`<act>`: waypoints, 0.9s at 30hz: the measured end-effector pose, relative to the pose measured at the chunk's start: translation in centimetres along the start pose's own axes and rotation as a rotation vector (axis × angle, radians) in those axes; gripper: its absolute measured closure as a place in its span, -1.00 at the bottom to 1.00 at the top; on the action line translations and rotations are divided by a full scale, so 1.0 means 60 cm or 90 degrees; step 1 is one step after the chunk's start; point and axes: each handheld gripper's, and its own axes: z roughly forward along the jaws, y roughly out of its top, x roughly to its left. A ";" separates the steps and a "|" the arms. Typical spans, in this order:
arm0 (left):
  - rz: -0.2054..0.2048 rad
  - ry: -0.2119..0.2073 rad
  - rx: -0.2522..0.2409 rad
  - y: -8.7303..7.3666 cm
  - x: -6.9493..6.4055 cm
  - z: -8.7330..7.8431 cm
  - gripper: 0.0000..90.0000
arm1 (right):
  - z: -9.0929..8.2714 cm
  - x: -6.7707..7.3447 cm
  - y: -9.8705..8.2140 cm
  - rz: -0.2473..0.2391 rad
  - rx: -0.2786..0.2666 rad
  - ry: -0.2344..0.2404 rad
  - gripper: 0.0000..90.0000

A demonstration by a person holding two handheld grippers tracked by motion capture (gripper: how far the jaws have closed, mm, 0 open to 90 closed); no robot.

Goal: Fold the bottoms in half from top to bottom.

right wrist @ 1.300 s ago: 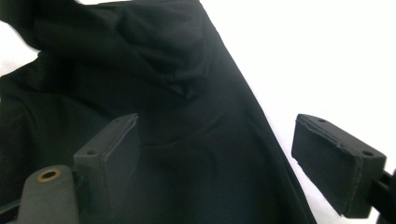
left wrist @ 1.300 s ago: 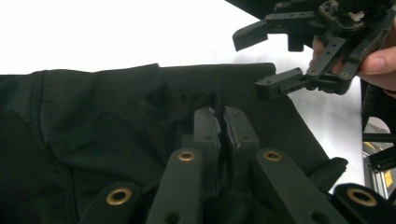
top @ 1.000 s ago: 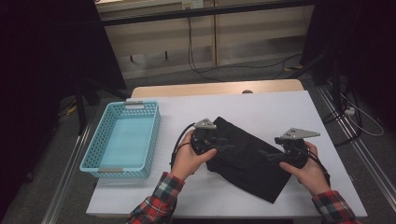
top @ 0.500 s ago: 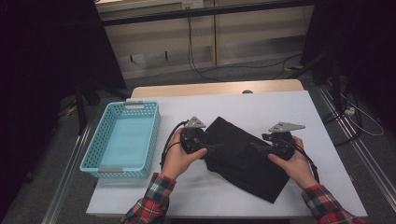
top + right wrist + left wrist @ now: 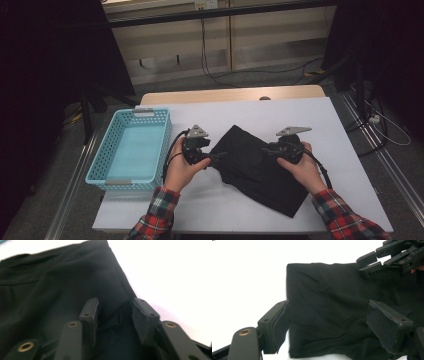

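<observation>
A white tabletop [image 5: 250, 115] stands in a dim room, a light-blue basket [image 5: 131, 150] at its left. A folded black cloth [image 5: 255, 167] lies at its middle. The left hand-held gripper [image 5: 216, 159] has just been opening, jaws wide astride the cloth's left edge. The right hand-held gripper [image 5: 267, 151] has just been closing, a fold between its part-open jaws.

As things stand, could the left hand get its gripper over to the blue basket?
Probably yes. The basket sits just to the left of the left gripper, with bare table between them. Its fingers stand apart around the edge of the black cloth, apparently not clamped.
</observation>
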 end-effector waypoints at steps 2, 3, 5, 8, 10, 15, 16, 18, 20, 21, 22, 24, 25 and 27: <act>-0.006 0.001 -0.004 -0.002 0.002 -0.001 -0.55 | 0.006 0.001 -0.004 -0.003 0.019 0.012 0.39; -0.004 0.002 -0.003 -0.002 0.003 -0.001 -0.55 | 0.007 0.002 -0.005 0.000 0.020 0.015 0.42; -0.005 0.007 -0.008 -0.002 0.005 -0.003 -0.55 | 0.006 0.003 -0.004 -0.003 0.022 0.025 0.57; -0.004 0.008 -0.006 -0.002 0.008 -0.007 -0.55 | 0.008 0.004 -0.007 0.016 0.021 0.036 0.71; -0.008 0.011 -0.013 -0.002 0.009 -0.010 -0.55 | 0.008 0.003 -0.008 0.028 0.021 0.048 0.84; -0.008 0.018 -0.015 -0.003 0.012 -0.013 -0.55 | 0.000 0.003 -0.003 0.029 0.011 0.055 0.90; -0.009 0.018 -0.017 -0.003 0.012 -0.013 -0.55 | -0.004 0.001 -0.001 0.033 0.004 0.057 0.90; -0.008 0.019 -0.017 -0.002 0.013 -0.013 -0.55 | -0.013 -0.003 0.001 0.042 -0.007 0.061 0.90; -0.005 0.019 -0.016 -0.002 0.014 -0.013 -0.56 | -0.020 -0.006 0.002 0.045 -0.012 0.064 0.90; -0.007 0.016 -0.015 -0.002 0.013 -0.012 -0.55 | -0.023 -0.006 0.003 0.041 -0.012 0.063 0.90; -0.003 0.017 -0.013 -0.002 0.013 -0.012 -0.55 | -0.026 -0.006 0.003 0.037 -0.010 0.060 0.90; -0.008 0.014 -0.015 -0.002 0.012 -0.011 -0.55 | -0.032 -0.007 0.004 0.044 -0.014 0.064 0.90; -0.006 0.014 -0.014 -0.001 0.012 -0.012 -0.55 | -0.034 -0.008 0.004 0.044 -0.017 0.067 0.91; -0.002 0.014 -0.015 0.000 0.012 -0.012 -0.56 | -0.039 -0.008 0.005 0.041 -0.022 0.066 0.90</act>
